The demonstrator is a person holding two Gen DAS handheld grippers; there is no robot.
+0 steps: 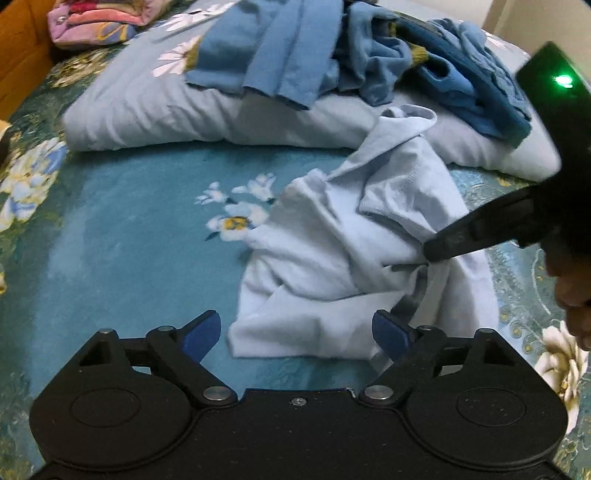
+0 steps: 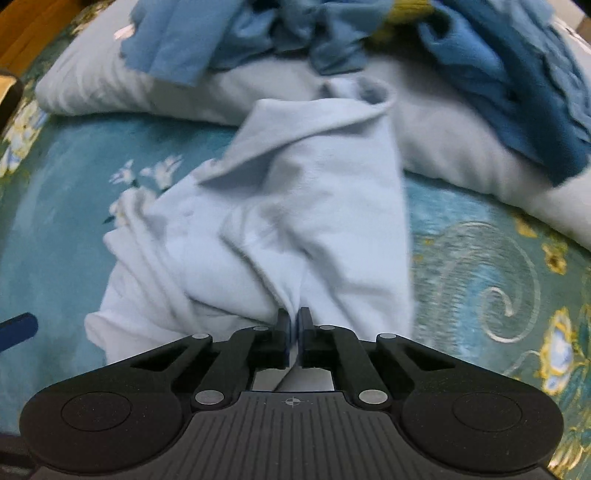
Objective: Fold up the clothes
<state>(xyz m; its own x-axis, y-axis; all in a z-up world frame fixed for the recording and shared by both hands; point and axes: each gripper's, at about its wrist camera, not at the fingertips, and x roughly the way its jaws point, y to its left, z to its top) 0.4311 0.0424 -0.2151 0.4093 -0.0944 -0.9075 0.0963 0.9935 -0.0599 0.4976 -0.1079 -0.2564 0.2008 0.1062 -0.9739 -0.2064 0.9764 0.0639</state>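
Note:
A crumpled pale blue garment [image 1: 332, 258] lies on the teal flowered bedspread [image 1: 129, 221]. In the left wrist view my left gripper [image 1: 297, 334] stands open low over the garment's near edge, and the cloth lies between its blue pads without being pressed. My right gripper [image 1: 430, 254] comes in from the right there, its tips sunk in a fold. In the right wrist view my right gripper [image 2: 294, 325] is shut on a pinched ridge of the pale blue garment [image 2: 295, 206], and cloth shows between its pads.
A folded pale quilt [image 1: 147, 110] lies across the back of the bed, with a heap of darker blue clothes [image 1: 369, 55] on it. A pink patterned bundle [image 1: 96, 22] sits at the far left corner. A person's hand [image 1: 572, 295] holds the right gripper.

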